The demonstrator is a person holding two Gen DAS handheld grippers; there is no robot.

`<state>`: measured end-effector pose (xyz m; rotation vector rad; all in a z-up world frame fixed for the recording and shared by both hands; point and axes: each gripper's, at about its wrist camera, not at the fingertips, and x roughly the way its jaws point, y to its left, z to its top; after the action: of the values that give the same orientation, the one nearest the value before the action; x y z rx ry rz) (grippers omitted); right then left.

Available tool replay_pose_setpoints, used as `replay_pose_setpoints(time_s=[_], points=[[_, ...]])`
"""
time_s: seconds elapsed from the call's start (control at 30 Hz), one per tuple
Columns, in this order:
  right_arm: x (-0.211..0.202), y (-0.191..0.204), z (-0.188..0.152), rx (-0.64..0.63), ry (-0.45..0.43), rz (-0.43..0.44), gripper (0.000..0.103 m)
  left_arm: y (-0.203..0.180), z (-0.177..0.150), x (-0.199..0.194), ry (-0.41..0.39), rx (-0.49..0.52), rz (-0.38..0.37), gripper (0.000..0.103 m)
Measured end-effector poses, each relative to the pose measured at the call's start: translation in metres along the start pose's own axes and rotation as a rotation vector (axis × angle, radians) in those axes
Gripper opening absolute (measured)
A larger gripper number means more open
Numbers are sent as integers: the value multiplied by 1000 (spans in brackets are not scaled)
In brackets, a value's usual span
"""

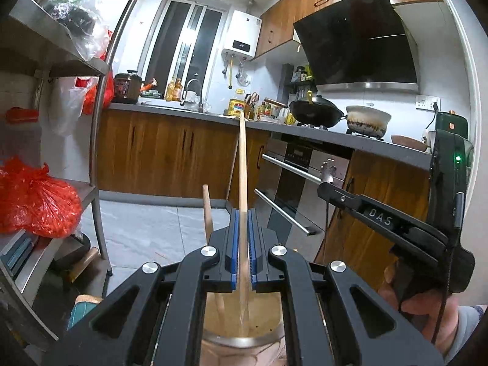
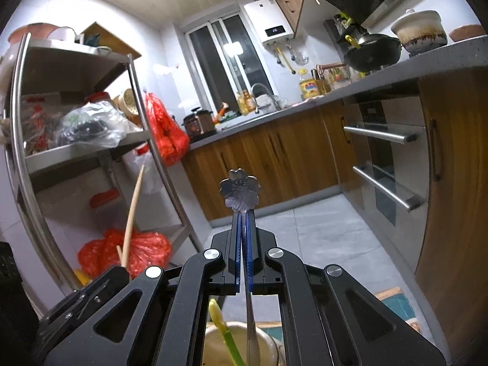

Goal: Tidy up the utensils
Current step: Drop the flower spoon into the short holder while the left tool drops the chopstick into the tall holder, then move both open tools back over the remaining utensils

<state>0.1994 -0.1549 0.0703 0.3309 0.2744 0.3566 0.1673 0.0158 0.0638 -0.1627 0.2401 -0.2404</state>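
Left hand-held gripper (image 1: 243,244): clamped on chopstick (image 1: 242,164), lowering it into metal cup (image 1: 241,340).
Right hand-held gripper (image 2: 243,244): clamped on flower-ended spoon (image 2: 241,189), likewise.

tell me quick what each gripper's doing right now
left gripper: shut on a wooden chopstick.
right gripper: shut on a metal spoon with a flower-shaped end.

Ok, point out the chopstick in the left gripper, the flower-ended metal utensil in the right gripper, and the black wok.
chopstick (image 1: 242,164), left wrist view, mid shaft above the blue pads.
metal utensil (image 2: 240,189), right wrist view, flower-shaped end.
black wok (image 1: 315,110), left wrist view, its side wall on the stove.
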Motion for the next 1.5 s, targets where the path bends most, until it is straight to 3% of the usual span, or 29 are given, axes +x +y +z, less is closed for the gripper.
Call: replay_pose_setpoints(time_s=[0.2, 0.37, 0.5, 0.6, 0.67, 0.7, 0.8, 0.93, 1.0, 1.03, 1.1, 1.17, 1.23, 1.33, 1.5], points=[[-1, -1, -13, -29, 69, -7, 4, -4, -9, -6, 48, 69, -2, 5], [-7, -7, -25, -9, 103, -21, 4, -9, -12, 0, 137, 86, -22, 5], [-10, -7, -31, -10, 118, -24, 4, -12, -13, 1, 153, 105, -19, 5], [-10, -5, -37, -25, 133, -32, 4, -14, -11, -4, 145, 108, -16, 11], [-13, -6, -38, -30, 131, -37, 4, -14, -9, -8, 138, 109, -11, 30], [-13, -6, -38, -29, 133, -38, 4, -14, -8, -11, 132, 109, -8, 34], [-12, -8, -36, -23, 146, -42, 6, -13, -5, -18, 128, 99, -4, 39], [-16, -11, -34, -8, 146, -48, 34, -12, -3, -26, 127, 86, -3, 47], [-20, -12, -33, -5, 144, -52, 36, -11, -2, -29, 126, 87, 3, 51], [-22, -13, -32, -4, 146, -53, 42, -11, -2, -31, 126, 85, 4, 53], [-28, -16, -30, 1, 152, -59, 60, -10, -2, -37, 126, 79, 6, 61], [-37, -21, -28, 8, 155, -60, 80, -9, -1, -44, 120, 77, 22, 86], [-47, -26, -25, 15, 162, -56, 93, -8, -1, -50, 114, 74, 41, 96], [-62, -32, -20, 21, 171, -54, 98, -6, 1, -59, 116, 60, 65, 97], [-91, -33, -13, -45, 172, -90, 98, -1, 1, -73, 142, 36, 70, 97]])
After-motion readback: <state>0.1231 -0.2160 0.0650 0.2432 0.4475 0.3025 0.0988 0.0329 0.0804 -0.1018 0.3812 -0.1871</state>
